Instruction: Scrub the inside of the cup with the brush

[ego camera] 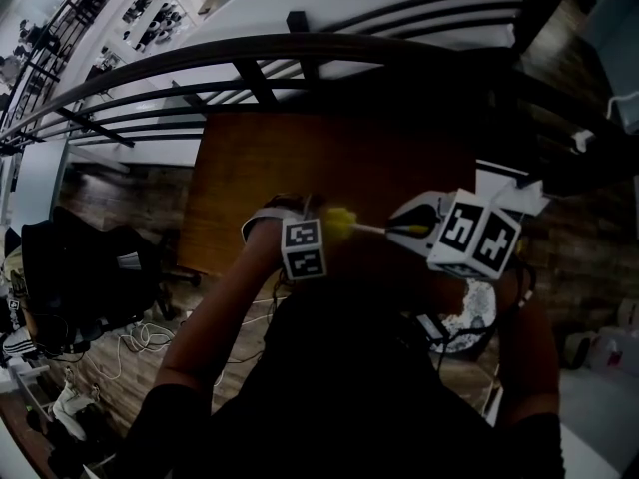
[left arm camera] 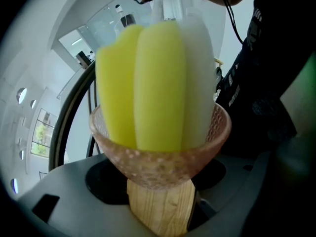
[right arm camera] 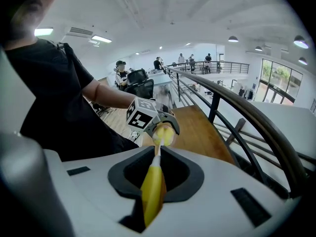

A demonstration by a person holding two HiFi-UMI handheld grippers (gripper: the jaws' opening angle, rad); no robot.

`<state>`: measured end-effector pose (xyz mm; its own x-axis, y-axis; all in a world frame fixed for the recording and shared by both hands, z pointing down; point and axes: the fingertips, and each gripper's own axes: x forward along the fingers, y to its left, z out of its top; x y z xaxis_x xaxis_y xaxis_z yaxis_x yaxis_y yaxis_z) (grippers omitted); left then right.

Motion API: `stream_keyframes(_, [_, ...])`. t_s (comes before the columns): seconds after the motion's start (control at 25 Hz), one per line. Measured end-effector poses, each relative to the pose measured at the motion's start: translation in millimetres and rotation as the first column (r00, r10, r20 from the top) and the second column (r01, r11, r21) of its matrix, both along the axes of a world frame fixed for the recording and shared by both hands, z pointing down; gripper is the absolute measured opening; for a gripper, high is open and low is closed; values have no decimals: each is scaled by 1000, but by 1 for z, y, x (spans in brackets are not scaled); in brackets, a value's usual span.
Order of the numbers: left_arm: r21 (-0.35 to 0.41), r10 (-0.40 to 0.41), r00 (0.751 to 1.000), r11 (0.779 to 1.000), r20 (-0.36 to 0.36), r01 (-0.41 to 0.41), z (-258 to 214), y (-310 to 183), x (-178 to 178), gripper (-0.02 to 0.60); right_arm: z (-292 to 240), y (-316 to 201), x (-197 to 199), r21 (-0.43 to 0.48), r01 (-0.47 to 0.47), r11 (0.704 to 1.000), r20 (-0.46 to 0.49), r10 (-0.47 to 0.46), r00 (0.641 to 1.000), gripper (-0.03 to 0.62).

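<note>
While your left gripper (left arm camera: pixel 160 215) clamps the cup (left arm camera: pixel 163 169) by its wooden base, your right gripper (right arm camera: pixel 153 201) pinches the brush (left arm camera: pixel 158 83) (yellow handle), its head inside the cup.

A wooden table (ego camera: pixel 262 168) stands beside a dark curved railing (ego camera: pixel 300 44).

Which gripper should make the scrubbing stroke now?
Right: the right gripper grips the brush by its yellow handle, sponge head already inside the cup; the left gripper holds that cup's wooden base.
</note>
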<state>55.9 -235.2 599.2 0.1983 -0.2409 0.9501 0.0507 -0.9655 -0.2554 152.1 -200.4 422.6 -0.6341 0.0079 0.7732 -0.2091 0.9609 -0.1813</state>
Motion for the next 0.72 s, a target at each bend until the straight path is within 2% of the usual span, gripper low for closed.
stream_keyframes(0.28, [64,34,999,997,-8,-34,-16,0,12,339,23,-8,-19,34,-2,999,-16,3,1000,44])
stream_keyframes(0.72, [49,11,1000,999,-25,-10,-16,-3,3,339,6,-9,3,37,-19,999,-13,20,1000,44])
